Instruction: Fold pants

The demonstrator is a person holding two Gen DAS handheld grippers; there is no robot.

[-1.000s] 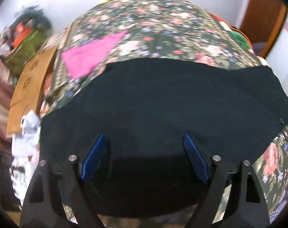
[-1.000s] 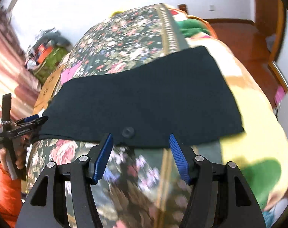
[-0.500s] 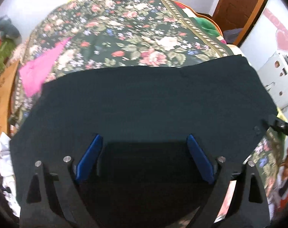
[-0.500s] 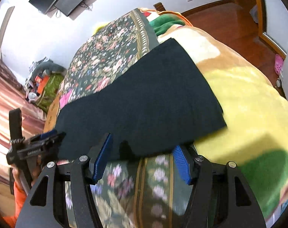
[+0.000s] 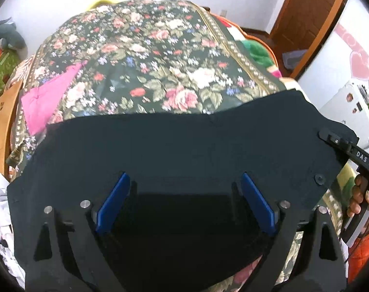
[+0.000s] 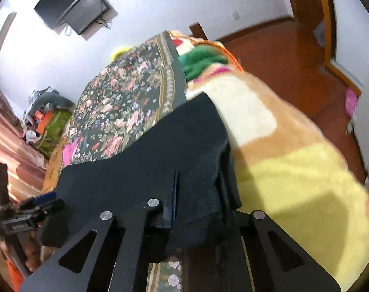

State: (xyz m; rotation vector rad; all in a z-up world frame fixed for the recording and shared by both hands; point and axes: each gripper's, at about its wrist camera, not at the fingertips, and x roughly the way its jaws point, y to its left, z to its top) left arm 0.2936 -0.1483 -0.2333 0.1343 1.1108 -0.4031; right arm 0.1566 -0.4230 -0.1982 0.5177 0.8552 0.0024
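Black pants (image 5: 184, 150) lie spread across the near part of a floral bed cover (image 5: 148, 56). My left gripper (image 5: 184, 194) is open, its blue pads wide apart, hovering over the pants' near edge with nothing between them. My right gripper (image 6: 196, 199) is shut on the pants' waistband end (image 6: 204, 170), and the cloth bunches around its fingers. It also shows in the left wrist view (image 5: 340, 146) at the right end of the pants, by the button (image 5: 319, 178). The left gripper shows in the right wrist view (image 6: 38, 204) at the pants' far left end.
A pink cloth (image 5: 48, 97) lies on the bed's left side. A yellow and cream blanket (image 6: 294, 165) covers the bed's right side, with a green patch (image 6: 201, 60) behind. Clutter (image 6: 41, 119) sits on the floor by the far wall. Wooden floor (image 6: 294, 56) and a door (image 5: 311, 12) are to the right.
My right gripper has moved onto the pants' waistband end and closed on it, lifting and bunching the cloth. The left gripper stays open over the near edge.
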